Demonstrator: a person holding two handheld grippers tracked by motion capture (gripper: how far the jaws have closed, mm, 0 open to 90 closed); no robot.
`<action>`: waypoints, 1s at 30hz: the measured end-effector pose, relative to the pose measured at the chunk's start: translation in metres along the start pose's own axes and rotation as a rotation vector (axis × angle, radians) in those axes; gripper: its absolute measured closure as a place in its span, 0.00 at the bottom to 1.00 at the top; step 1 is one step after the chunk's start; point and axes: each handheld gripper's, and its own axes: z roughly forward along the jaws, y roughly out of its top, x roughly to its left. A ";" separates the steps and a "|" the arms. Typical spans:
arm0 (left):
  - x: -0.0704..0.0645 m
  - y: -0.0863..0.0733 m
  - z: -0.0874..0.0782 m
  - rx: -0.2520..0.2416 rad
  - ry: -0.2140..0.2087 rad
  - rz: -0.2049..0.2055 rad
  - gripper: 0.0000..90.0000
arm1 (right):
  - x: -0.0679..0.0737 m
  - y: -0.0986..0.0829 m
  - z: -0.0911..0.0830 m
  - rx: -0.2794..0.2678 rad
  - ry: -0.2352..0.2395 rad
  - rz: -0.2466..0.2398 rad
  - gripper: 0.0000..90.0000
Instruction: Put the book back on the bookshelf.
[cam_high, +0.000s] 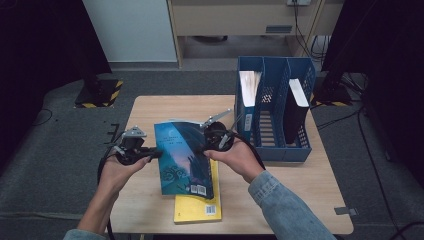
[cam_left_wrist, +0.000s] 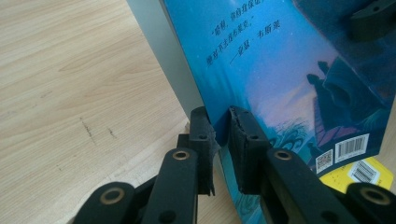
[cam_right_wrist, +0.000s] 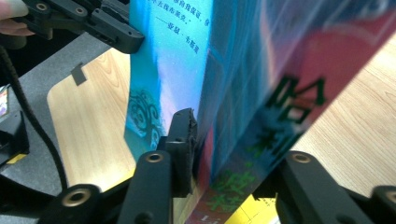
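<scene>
The blue book (cam_high: 183, 157), long axis near-far, is clamped by both grippers' jaws above the yellow book (cam_high: 197, 206), with the file rack (cam_high: 274, 145) to its right.

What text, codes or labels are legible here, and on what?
Blue book, back cover, left tool view: Chinese lines, too blurred to quote.
Its spine, right tool view: "哈"; the green characters below are blurred.
Barcode and QR code: digits too small.
Yellow book barcode: unreadable.
Blue file rack label: too small.
</scene>
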 end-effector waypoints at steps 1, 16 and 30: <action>0.000 0.000 0.000 0.002 -0.001 0.003 0.88 | 0.000 0.001 -0.001 0.001 0.001 0.002 0.71; -0.004 0.008 -0.004 0.008 0.015 0.039 0.88 | 0.002 0.006 -0.010 0.008 -0.021 -0.015 0.75; -0.003 0.023 -0.006 0.005 0.038 0.066 0.89 | -0.001 0.019 -0.024 -0.020 -0.045 -0.038 0.79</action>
